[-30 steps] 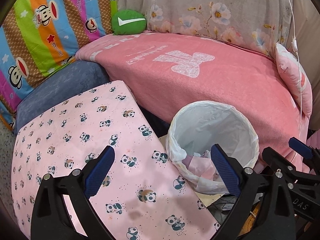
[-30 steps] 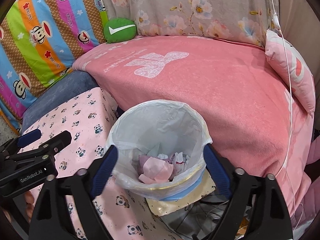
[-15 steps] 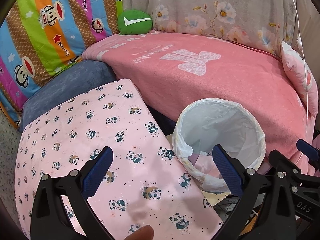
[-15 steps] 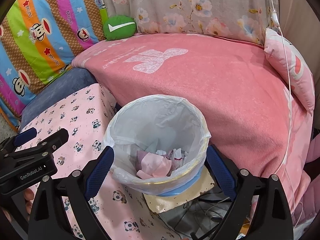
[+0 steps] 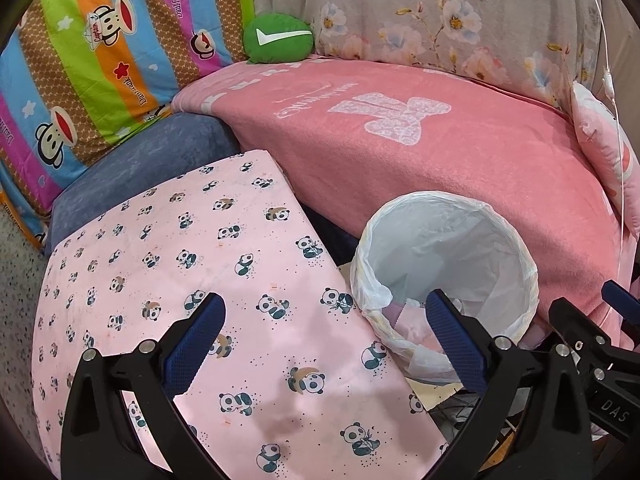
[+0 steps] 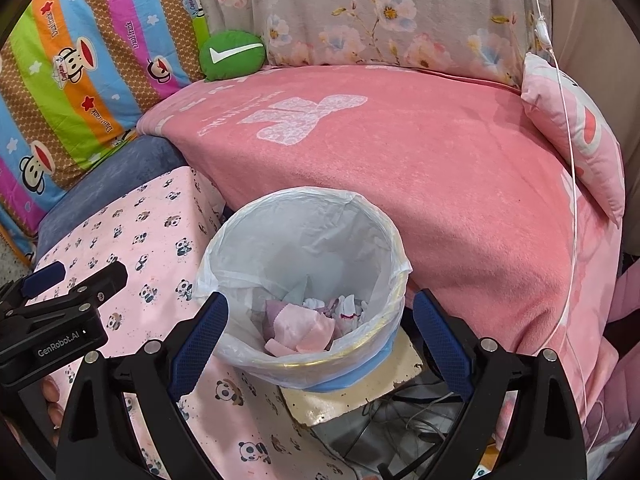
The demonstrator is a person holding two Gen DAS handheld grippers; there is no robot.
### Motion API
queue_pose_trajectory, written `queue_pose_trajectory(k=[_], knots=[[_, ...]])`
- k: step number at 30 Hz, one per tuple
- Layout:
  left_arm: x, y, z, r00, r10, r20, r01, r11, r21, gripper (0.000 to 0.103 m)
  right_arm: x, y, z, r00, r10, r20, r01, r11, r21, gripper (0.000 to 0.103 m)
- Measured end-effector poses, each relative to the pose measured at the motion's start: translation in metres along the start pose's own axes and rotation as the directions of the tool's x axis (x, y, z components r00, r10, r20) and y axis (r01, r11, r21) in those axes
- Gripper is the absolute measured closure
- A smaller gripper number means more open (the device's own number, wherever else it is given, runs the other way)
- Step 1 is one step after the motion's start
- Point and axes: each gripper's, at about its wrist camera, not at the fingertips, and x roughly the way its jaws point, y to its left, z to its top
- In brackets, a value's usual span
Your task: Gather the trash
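A small bin lined with a white plastic bag (image 6: 304,248) stands between a panda-print cushion and a pink blanket; crumpled pink and white tissues (image 6: 308,326) lie at its bottom. My right gripper (image 6: 320,338) hangs open over the bin's near rim, with nothing between its blue pads. In the left wrist view the same bin (image 5: 444,264) sits right of centre. There my left gripper (image 5: 326,340) is open and empty above the panda cushion (image 5: 192,264), its right finger over the bin's near edge.
A pink blanket (image 6: 420,168) covers the sofa behind the bin, with a green cushion (image 6: 232,54), a striped monkey-print quilt (image 6: 80,64) and a pink pillow (image 6: 576,136). A thin white cable (image 6: 572,184) hangs at right. Tangled wires (image 6: 400,420) lie below the bin.
Both grippers have pulled back a little and stay open. The bin now sits slightly farther away in both views.
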Motion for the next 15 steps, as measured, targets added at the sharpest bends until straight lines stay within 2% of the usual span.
queue_pose_trajectory(k=[7, 15], knots=[[0.0042, 0.0020, -0.0011, 0.999, 0.004, -0.039, -0.005, 1.000, -0.021, 0.007, 0.0010, 0.0005, -0.0011, 1.000, -0.001, -0.005, 0.001, 1.000, 0.001, 0.011], [0.0047, -0.0007, -0.0029, 0.999, 0.007, -0.041, -0.007, 1.000, -0.015, 0.007, 0.0053, 0.0013, -0.0021, 1.000, 0.002, -0.013, -0.002, 1.000, 0.003, 0.011]])
